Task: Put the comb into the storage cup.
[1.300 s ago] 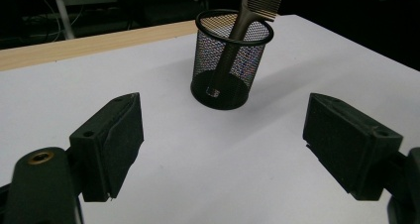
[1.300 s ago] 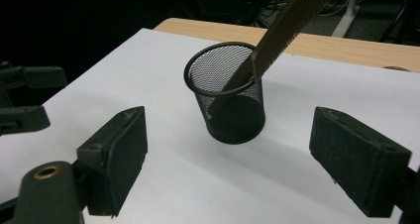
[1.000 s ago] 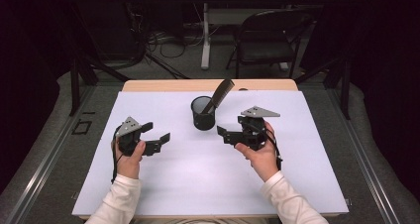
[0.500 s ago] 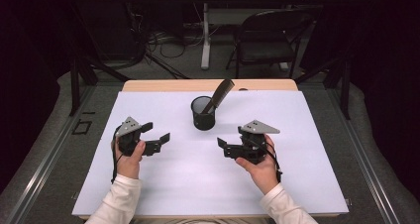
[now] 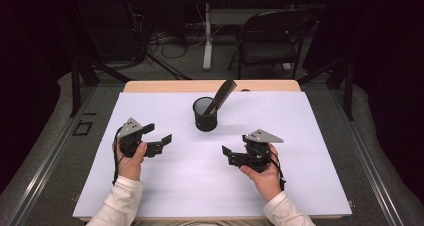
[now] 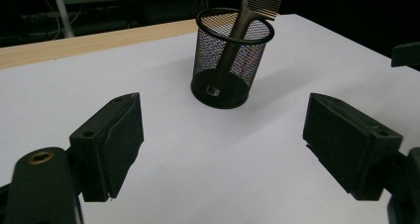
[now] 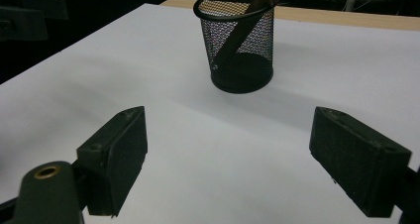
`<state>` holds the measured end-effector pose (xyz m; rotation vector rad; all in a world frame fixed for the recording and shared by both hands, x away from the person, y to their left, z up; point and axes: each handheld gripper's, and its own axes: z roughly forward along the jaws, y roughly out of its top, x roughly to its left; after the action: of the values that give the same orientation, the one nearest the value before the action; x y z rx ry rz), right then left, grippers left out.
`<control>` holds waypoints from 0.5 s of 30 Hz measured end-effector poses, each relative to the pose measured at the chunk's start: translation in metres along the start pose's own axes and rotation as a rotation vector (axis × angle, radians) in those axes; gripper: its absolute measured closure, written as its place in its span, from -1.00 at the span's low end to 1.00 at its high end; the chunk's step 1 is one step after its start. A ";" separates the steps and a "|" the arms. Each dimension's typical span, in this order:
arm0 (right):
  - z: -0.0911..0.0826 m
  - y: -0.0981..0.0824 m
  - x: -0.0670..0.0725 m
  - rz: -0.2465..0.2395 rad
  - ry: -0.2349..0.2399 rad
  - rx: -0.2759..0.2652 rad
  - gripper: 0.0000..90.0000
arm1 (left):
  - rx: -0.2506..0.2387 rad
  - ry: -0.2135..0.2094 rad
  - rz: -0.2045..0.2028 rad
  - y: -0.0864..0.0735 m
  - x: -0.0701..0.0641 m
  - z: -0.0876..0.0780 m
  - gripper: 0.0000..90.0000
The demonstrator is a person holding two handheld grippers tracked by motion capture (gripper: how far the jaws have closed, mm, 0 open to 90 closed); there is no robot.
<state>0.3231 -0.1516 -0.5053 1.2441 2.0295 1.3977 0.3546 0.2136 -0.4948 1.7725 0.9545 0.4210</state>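
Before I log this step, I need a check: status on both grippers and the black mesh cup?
Left gripper open, empty. Right gripper open, empty. Black mesh cup upright, brown comb leaning inside. Nothing between them.

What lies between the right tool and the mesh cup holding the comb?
Nothing: the right tool and mesh cup are separated by bare white table cover, as the right gripper view shows.
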 end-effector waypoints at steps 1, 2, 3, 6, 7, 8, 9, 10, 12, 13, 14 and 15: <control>0.000 -0.002 0.000 -0.002 0.000 0.001 -0.66 | -0.001 0.000 -0.001 0.000 0.000 0.000 -0.64; 0.001 -0.003 0.000 -0.005 -0.003 0.005 -0.66 | -0.001 -0.001 -0.001 0.000 0.000 0.000 -0.64; 0.001 -0.005 0.000 -0.004 -0.005 0.004 -0.66 | -0.001 -0.001 -0.001 0.000 0.000 0.000 -0.65; 0.002 -0.009 0.000 -0.017 -0.009 -0.006 -0.66 | -0.004 -0.002 -0.001 0.000 0.000 0.000 -0.64; 0.002 -0.010 0.000 -0.015 -0.011 -0.007 -0.66 | -0.004 -0.002 -0.001 0.000 0.000 0.000 -0.64; 0.001 -0.011 0.000 -0.014 -0.015 -0.011 -0.66 | -0.005 -0.001 -0.001 0.000 0.000 0.000 -0.65; 0.000 -0.011 0.000 -0.011 -0.015 -0.014 -0.66 | -0.005 0.000 -0.001 0.000 0.000 -0.001 -0.64; 0.000 -0.012 0.000 -0.010 -0.017 -0.022 -0.66 | -0.006 0.000 -0.002 0.000 0.000 -0.001 -0.65; -0.001 -0.014 -0.001 -0.008 -0.020 -0.023 -0.66 | -0.005 0.001 -0.002 0.000 0.000 -0.001 -0.64; -0.001 -0.014 -0.001 -0.007 -0.020 -0.024 -0.66 | -0.005 0.001 -0.001 0.000 0.000 -0.001 -0.64; 0.000 -0.015 -0.002 -0.006 -0.019 -0.025 -0.66 | -0.005 0.000 0.000 0.000 0.000 -0.001 -0.65; 0.000 -0.016 -0.003 -0.005 -0.019 -0.024 -0.66 | -0.005 0.000 0.001 0.000 0.000 0.000 -0.65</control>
<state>0.3175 -0.1556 -0.5197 1.2367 1.9959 1.3988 0.3544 0.2137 -0.4942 1.7688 0.9525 0.4238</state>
